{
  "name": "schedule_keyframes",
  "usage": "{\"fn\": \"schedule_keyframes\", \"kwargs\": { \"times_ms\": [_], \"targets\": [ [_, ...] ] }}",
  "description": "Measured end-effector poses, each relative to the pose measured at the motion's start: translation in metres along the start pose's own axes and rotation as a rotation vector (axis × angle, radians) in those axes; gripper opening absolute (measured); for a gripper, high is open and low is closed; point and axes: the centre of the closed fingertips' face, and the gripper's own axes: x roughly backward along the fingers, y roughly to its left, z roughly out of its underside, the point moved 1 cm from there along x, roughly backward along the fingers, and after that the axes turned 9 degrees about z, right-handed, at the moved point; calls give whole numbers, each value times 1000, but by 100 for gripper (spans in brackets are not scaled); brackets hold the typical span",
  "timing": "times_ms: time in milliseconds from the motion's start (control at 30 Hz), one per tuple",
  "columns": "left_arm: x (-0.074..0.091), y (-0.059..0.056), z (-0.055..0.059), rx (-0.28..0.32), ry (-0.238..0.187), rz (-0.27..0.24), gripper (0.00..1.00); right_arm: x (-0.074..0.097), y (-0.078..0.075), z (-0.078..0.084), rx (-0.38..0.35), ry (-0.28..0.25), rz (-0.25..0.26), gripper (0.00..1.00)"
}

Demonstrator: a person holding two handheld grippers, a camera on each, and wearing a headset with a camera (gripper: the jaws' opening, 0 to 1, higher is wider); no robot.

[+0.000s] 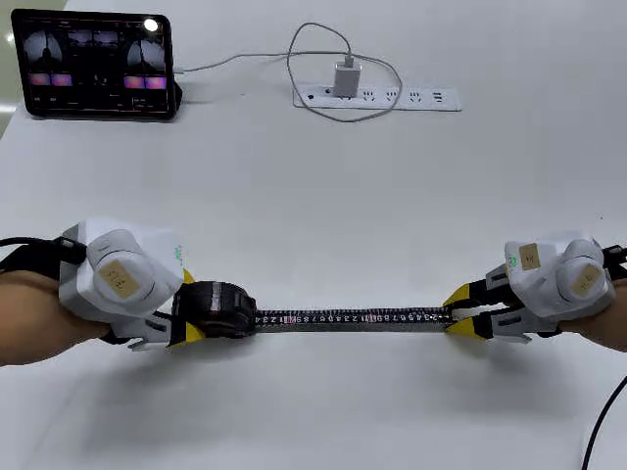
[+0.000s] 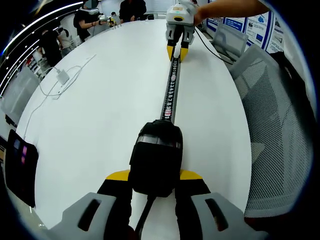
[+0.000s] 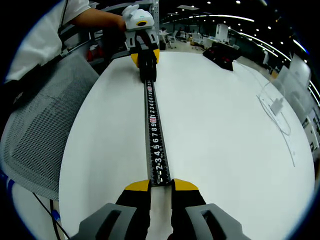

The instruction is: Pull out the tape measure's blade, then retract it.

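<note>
Black tape case [image 1: 220,310], low over the bench [image 1: 323,196], is clamped in the left gripper [image 1: 189,307] as an anchor, while the right gripper [image 1: 458,312] pinches the blade [image 1: 353,317] tip so it spans taut, seemingly ready for retraction.

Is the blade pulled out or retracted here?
Out: the blade spans from the case in the left gripper to the right gripper holding its tip.

Glossy, seemingly plastic tape measure case [image 2: 156,160]
</note>
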Motion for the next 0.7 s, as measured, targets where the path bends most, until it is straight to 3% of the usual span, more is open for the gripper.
{"fn": "schedule_keyframes", "kwargs": {
  "times_ms": [533, 700],
  "targets": [
    [1, -2, 1, 4, 8, 6, 31, 1, -1, 3, -33, 8, 6, 18],
    [3, -2, 2, 27, -4, 3, 37, 6, -1, -2, -73, -6, 15, 23]
  ]
}}
